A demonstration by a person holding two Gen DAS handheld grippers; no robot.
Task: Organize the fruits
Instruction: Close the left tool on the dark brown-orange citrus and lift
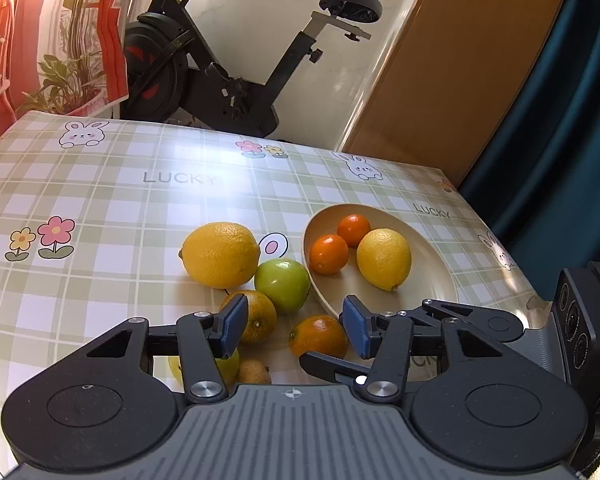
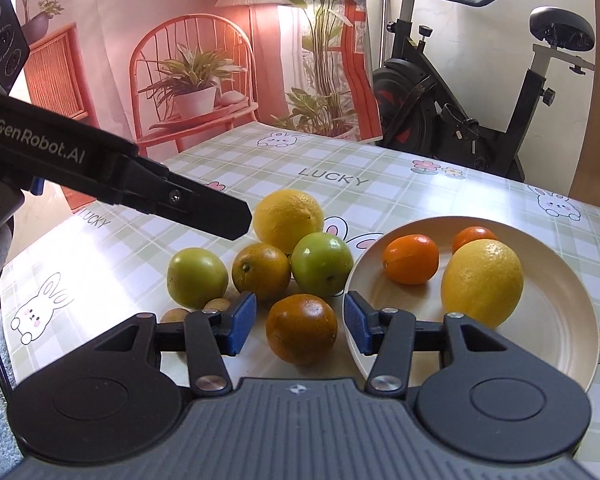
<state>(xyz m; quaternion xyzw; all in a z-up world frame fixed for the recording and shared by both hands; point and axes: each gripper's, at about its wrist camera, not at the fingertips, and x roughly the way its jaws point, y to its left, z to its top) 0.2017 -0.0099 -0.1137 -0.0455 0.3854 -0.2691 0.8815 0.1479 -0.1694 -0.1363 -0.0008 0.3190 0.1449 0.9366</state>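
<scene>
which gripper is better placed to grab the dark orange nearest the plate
Right. The right gripper has that orange centred between its open jaws, right beside the plate. The left gripper brackets two oranges.

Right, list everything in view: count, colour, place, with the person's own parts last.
plate: one, cream, right side of table
lemons: two, yellow; one on the plate, one on the table behind the pile
small oranges: two, bright orange, on the plate
green apples: two; one beside the plate, one at pile's left
dark oranges: two, greenish orange; one mid-pile, one nearest
small brown fruits: two, near edge
tablecloth: one, green check
exercise bike: one, black, behind
left tongs: open, above pile
right tongs: open, around nearest orange
</scene>
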